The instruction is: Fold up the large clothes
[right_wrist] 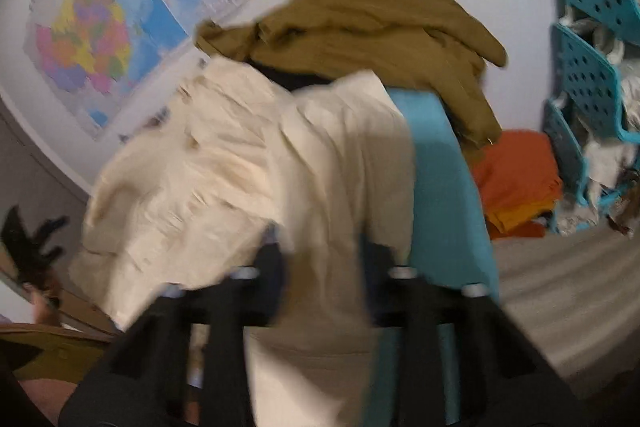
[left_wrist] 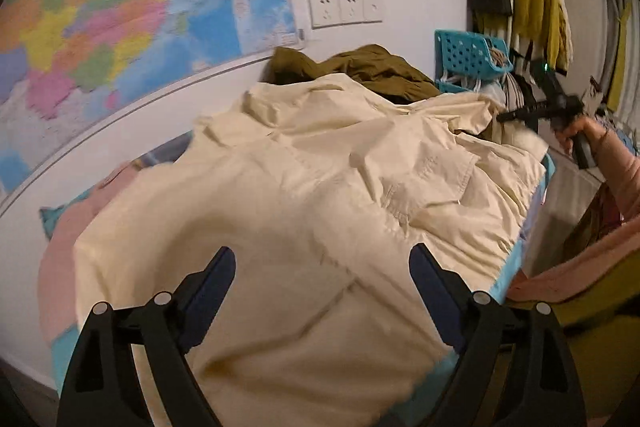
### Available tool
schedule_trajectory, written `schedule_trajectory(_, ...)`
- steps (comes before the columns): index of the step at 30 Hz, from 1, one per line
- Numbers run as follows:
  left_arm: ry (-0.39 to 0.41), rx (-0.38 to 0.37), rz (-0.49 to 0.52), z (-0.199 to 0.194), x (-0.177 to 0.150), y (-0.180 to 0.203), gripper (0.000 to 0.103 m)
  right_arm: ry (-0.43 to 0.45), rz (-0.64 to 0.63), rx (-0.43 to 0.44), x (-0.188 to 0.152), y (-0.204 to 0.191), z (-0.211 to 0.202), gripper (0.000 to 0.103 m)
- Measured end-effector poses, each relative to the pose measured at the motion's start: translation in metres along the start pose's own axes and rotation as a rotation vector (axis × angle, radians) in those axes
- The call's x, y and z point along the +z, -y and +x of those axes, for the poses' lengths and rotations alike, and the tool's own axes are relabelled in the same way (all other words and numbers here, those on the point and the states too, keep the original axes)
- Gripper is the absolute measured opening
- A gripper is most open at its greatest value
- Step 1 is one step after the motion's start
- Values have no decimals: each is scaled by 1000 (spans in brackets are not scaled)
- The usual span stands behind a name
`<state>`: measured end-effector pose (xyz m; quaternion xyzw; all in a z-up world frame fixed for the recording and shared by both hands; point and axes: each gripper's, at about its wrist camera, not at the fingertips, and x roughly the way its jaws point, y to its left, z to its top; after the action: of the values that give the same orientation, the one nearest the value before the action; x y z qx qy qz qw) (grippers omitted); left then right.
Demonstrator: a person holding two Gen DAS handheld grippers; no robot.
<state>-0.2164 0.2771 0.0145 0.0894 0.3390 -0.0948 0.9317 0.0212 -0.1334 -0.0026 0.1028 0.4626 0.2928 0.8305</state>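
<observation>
Three teal baskets (right_wrist: 592, 75) hold pale cloth; left claw (left_wrist: 322, 259) released, right claw (right_wrist: 320, 251) grasping cream garment (right_wrist: 224, 155).

A large cream jacket (left_wrist: 304, 187) lies spread and rumpled across a blue table top (right_wrist: 436, 163), creased into soft folds, one edge draping over the table's side. Its far end touches a heaped olive-brown garment (right_wrist: 372, 23).

Both wrist views downward, close over cloth (left_wrist: 304, 187)
</observation>
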Motion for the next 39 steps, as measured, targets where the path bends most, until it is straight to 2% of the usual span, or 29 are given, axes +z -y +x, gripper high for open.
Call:
schedule_trajectory(2, -12, -22, 0, 16, 15, -5, 85, 65, -35, 22, 21, -17, -25, 14)
schedule_trajectory(5, -24, -38, 13, 34, 39, -7, 85, 140, -108, 108, 56, -56, -64, 11)
schedule_trajectory(7, -24, -54, 22, 44, 51, -7, 85, 151, -187, 145, 76, -90, -78, 11)
schedule_trajectory(9, -14, -97, 16, 52, 64, -10, 85, 124, -300, 179, 93, -143, -80, 11)
schedule_trajectory(12, 14, -162, -13, 57, 77, -17, 85, 50, -449, 251, 106, -217, -56, 11)
schedule_trajectory(14, 38, -206, -40, 58, 81, -24, 85, -18, -539, 306, 106, -266, -22, 11)
schedule_trajectory(17, 61, -246, -85, 56, 77, -40, 85, -123, -587, 377, 101, -311, 33, 11)
schedule_trajectory(19, 72, -260, -112, 52, 71, -50, 85, -218, -587, 402, 94, -332, 87, 11)
schedule_trajectory(23, 54, -278, -150, 46, 51, -66, 88, -375, -497, 369, 76, -338, 183, 13)
schedule_trajectory(27, -20, -304, -121, 60, 38, -57, 90, -457, -426, 297, 60, -328, 228, 16)
schedule_trajectory(28, -41, -320, -123, 67, 36, -53, 91, -450, -427, 301, 60, -326, 224, 19)
schedule_trajectory(29, -63, -334, -127, 73, 35, -50, 92, -424, -431, 310, 63, -324, 213, 27)
schedule_trajectory(30, -86, -342, -130, 78, 36, -45, 93, -402, -428, 335, 68, -320, 203, 59)
schedule_trajectory(31, -101, -347, -132, 81, 37, -42, 93, -346, -426, 358, 76, -314, 183, 81)
schedule_trajectory(33, -121, -388, -128, 88, 44, -32, 94, -238, -427, 346, 90, -305, 153, 79)
schedule_trajectory(35, -123, -398, -95, 94, 52, -20, 96, -168, -389, 368, 103, -289, 125, 78)
schedule_trajectory(37, -165, -335, -45, 110, 59, -8, 96, -112, -367, 321, 112, -273, 110, 77)
schedule_trajectory(39, -219, -278, -42, 128, 60, -5, 95, -75, -337, 240, 118, -247, 102, 78)
